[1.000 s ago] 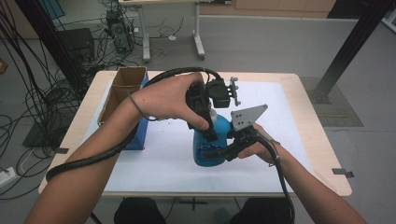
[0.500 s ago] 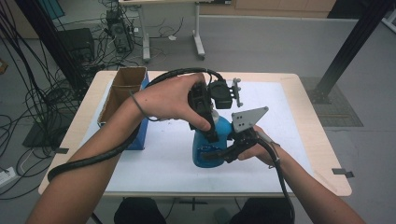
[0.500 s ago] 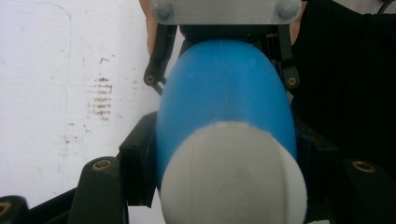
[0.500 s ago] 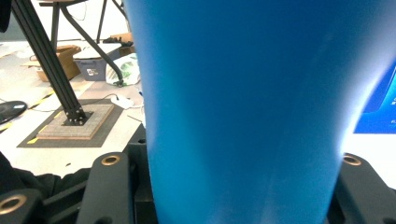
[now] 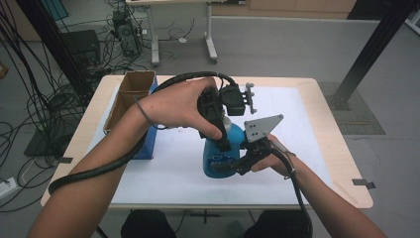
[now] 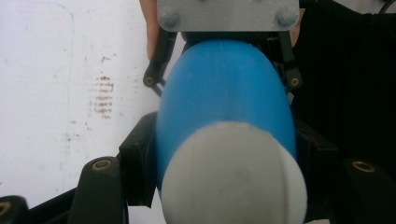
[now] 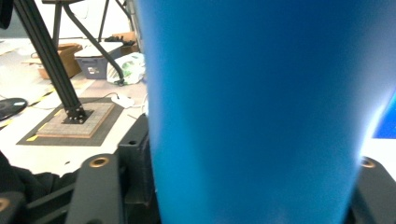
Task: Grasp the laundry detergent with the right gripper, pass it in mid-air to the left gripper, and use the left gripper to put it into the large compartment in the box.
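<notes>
blue plastic was what we held: a blue bottle (image 5: 220, 156) with a white cap (image 6: 233, 179) stood upright near the middle of the white sheet (image 5: 307, 124) that covered the wooden table (image 5: 337, 144). we brought our left gripper (image 5: 220, 136) down over the bottle's upper part, with our left hand (image 5: 181, 106) wrapped around the gripper body from above; in the left gripper view its two black jaws pressed against both sides of the blue body just under the cap, so it was pinching the bottle. our right gripper (image 5: 230, 166) came in low from the right, its grey three-cornered plate (image 5: 262, 126) tilted up above it, and our right hand (image 5: 275, 158) sat just behind it. in the right gripper view the blue wall sat between the jaws and hid their inner faces, with both jaws tight at its edges, so we read that claw as clamped on the lower part of the bottle too. an open cardboard box (image 5: 129, 96) stood at the table's left edge, well apart from the bottle, with a blue box (image 5: 148, 144) touching its side. black cables (image 5: 29, 74) lay tangled on the grey floor to the left.
</notes>
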The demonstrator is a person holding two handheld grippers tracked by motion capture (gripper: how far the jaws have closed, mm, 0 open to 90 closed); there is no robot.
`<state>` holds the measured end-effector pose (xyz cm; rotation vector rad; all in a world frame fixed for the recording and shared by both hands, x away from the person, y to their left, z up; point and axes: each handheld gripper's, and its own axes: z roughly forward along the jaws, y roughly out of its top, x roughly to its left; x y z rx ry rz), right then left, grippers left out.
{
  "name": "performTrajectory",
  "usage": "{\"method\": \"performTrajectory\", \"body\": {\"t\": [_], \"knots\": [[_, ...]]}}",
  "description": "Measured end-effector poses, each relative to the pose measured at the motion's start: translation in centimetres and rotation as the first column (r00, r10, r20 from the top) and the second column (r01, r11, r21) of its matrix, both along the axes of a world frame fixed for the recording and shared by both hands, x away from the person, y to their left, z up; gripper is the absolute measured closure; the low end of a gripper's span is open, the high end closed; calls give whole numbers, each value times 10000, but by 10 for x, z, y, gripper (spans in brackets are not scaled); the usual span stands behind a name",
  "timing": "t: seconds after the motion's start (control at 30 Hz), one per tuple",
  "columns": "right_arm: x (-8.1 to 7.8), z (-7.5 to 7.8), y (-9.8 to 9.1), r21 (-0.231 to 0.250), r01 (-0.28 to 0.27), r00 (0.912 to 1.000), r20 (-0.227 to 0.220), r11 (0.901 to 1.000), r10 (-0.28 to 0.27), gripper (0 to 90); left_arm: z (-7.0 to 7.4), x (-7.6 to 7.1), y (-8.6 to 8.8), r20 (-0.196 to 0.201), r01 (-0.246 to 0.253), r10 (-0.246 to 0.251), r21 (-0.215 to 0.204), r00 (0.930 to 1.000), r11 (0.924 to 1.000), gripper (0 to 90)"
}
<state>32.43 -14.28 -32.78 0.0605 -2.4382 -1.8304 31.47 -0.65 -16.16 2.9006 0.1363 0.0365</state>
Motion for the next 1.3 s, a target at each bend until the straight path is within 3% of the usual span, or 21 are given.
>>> {"method": "performTrajectory", "body": {"t": [0.13, 0.43, 0.8, 1.3], "knots": [[-1, -2, 2, -67, 66, 9996, -260, 10000, -67, 243, 0, 1, 1, -3, 35, -35, 69, 10000, 10000, 377], [0, -2, 0, 190, 643, 9977, -234, 9978, -638, 58, -2, 3, 4, -15, -104, 104, 119, 9999, 9999, 377], [0, 1, -4, 20, 608, 9981, 65, 9982, -608, 11, -3, 5, 8, 16, -198, 197, 128, 9998, 9997, 377], [4, 3, -11, -725, 849, 9955, -349, 9937, -876, 19, -6, 9, 14, 4, -307, 307, 143, 9995, 9994, 377]]}}
